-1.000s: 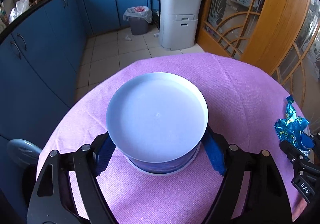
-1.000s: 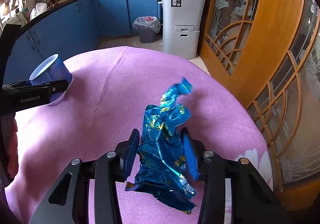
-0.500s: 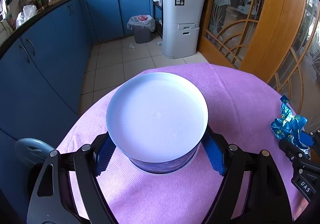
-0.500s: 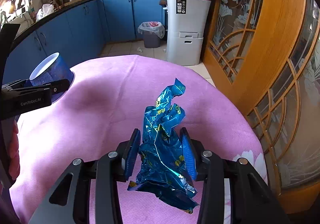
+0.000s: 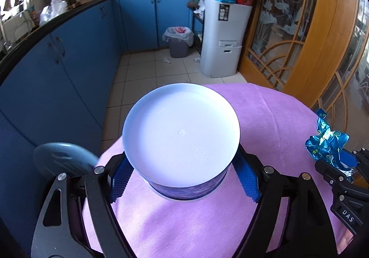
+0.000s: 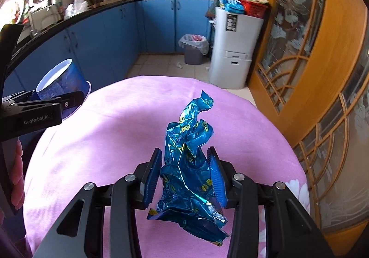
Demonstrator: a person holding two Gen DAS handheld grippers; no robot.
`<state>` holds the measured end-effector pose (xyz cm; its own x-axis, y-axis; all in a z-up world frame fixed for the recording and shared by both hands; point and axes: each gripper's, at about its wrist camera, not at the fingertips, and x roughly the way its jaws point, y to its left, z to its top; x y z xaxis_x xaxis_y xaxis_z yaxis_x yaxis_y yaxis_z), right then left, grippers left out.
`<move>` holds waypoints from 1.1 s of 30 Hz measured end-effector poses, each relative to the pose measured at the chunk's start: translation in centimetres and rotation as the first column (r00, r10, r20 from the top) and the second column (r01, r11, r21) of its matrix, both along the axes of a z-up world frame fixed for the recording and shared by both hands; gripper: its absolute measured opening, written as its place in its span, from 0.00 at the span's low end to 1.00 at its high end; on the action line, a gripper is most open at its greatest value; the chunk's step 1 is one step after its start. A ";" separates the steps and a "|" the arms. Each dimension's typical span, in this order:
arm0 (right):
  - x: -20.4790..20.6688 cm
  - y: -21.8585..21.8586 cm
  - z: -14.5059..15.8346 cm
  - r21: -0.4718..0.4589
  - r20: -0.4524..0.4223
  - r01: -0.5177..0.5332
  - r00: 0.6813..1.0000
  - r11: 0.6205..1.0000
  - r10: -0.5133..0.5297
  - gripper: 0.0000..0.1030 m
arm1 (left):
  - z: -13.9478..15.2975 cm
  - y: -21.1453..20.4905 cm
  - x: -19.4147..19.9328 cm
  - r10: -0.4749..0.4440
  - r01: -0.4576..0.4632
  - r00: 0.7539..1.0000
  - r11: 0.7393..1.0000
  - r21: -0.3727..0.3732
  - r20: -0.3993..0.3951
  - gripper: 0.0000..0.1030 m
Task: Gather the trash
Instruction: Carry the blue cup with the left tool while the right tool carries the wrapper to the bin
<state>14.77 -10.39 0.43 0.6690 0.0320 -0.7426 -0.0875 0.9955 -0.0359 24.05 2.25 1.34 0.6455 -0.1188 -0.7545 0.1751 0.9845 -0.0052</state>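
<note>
Both tools have lifted cup (image 5: 181,138) and wrapper (image 6: 191,163) higher.

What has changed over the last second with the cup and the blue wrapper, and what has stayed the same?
Both grippers have lifted away from the pink tablecloth, carrying their loads: more kitchen floor and the lined bin now show beyond the table edge. Nothing was taken or let go. The left gripper stays clamped on the upside-down cup, the right gripper on the crumpled blue wrapper.
</note>
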 end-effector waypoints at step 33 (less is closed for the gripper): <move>-0.8 29.8 1.8 -0.068 0.009 -0.543 0.838 0.837 0.545 0.39 | 0.5 27.9 -12.8 0.485 -0.483 0.875 0.874 -0.044 0.021 0.76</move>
<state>13.98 19.43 2.21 0.5765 0.3528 -0.7370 -0.6124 0.7836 -0.1040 11.23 30.13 1.81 0.6522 0.1875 -0.7345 -0.3225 0.9455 -0.0450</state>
